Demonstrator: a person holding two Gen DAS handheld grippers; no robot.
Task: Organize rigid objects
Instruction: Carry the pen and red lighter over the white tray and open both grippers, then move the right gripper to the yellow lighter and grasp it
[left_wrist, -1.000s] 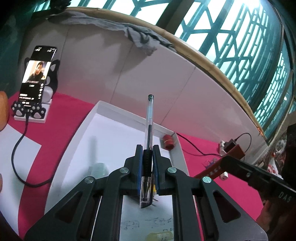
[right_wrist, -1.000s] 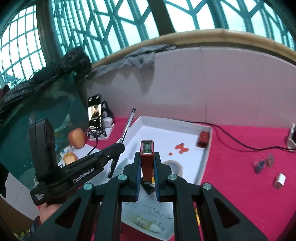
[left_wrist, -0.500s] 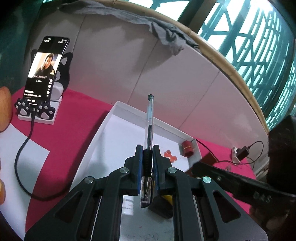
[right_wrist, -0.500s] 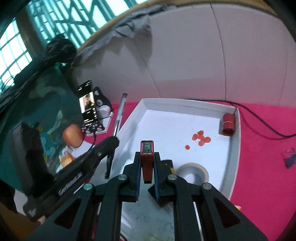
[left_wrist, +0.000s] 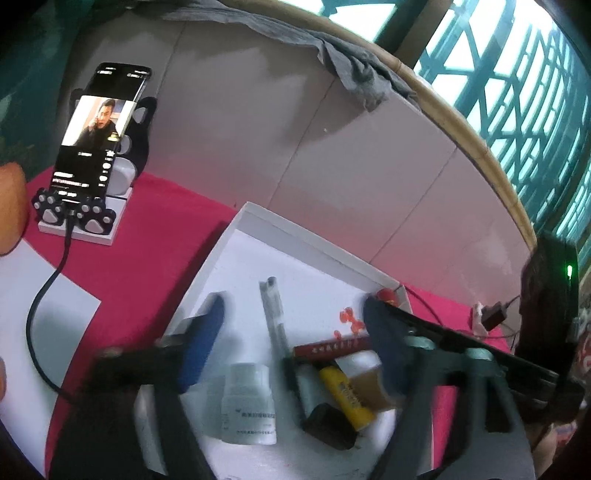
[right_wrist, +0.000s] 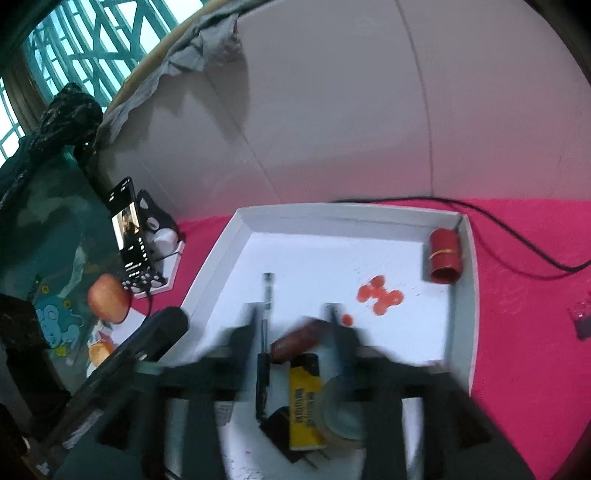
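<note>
In the left wrist view my left gripper (left_wrist: 293, 332) hangs over the white tray (left_wrist: 295, 229), its jaws opening and blurred. The clear pen (left_wrist: 275, 321) lies loose on the tray floor between them, untouched. In the right wrist view my right gripper (right_wrist: 295, 321) is also opening. The dark red stick (right_wrist: 295, 339) lies free in the tray under its jaws, beside the pen (right_wrist: 266, 332). A yellow lighter (right_wrist: 303, 398), a tape roll (right_wrist: 340, 410), a white bottle (left_wrist: 247, 402) and a black block (left_wrist: 328, 424) crowd the tray's near end.
A red cylinder (right_wrist: 445, 254) stands in the tray's far right corner, with red beads (right_wrist: 380, 295) near it. Left of the tray are a phone on a stand (left_wrist: 99, 140), an apple (right_wrist: 107, 297) and white paper (left_wrist: 37, 314). A black cable (right_wrist: 517, 236) crosses the pink cloth.
Both grippers sank closer to the tray and opened. The left one let go of the pen and the right one let go of the red stick; both things now lie in the tray.
</note>
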